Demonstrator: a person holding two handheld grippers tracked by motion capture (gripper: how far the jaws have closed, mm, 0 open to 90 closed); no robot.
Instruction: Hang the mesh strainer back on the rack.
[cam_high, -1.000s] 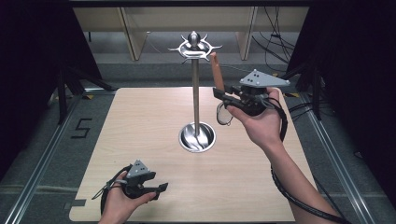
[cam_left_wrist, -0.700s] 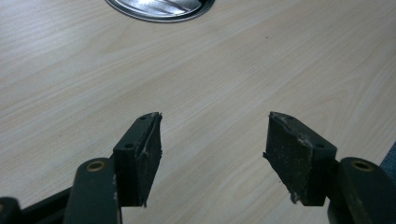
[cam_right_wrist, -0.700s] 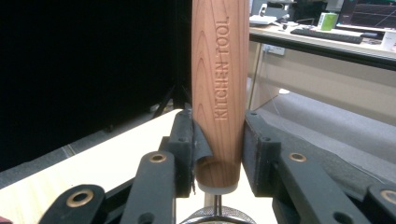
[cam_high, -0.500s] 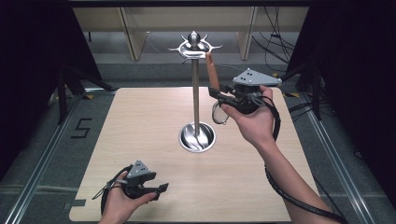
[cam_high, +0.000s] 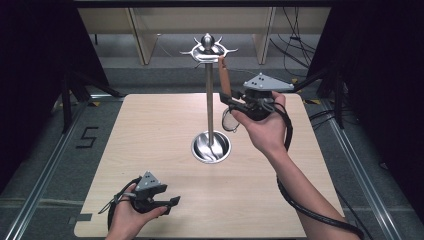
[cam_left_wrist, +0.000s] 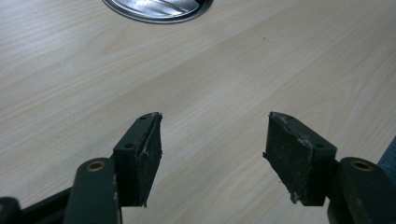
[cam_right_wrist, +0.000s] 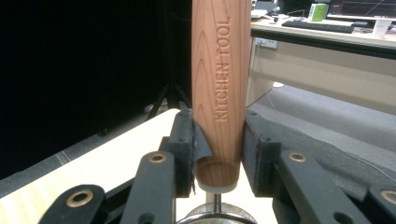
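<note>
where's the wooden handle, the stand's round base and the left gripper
wooden handle (cam_right_wrist: 217, 93), right gripper view, on its engraved middle, between the jaws
stand's round base (cam_high: 211, 147), high view, on the shiny dish beside the pole
left gripper (cam_left_wrist: 212, 154), left gripper view, midway between its parted fingertips

A light wooden bench (cam_high: 150, 130) carries a tall chrome utensil stand (cam_high: 209, 95) w/ round dished base, set just right of centre, pole rising to a spiked crown at the far edge. Right of the pole, raised above the bench, the right gripper (cam_high: 229, 98) clamps a wooden-handled kitchen tool (cam_right_wrist: 217, 88), handle upright btwn the jaws, its top near the crown. At the near-left corner, well apart from the stand, the left gripper (cam_high: 172, 204) sits low over the bench, jaws spread, pointing right.
</note>
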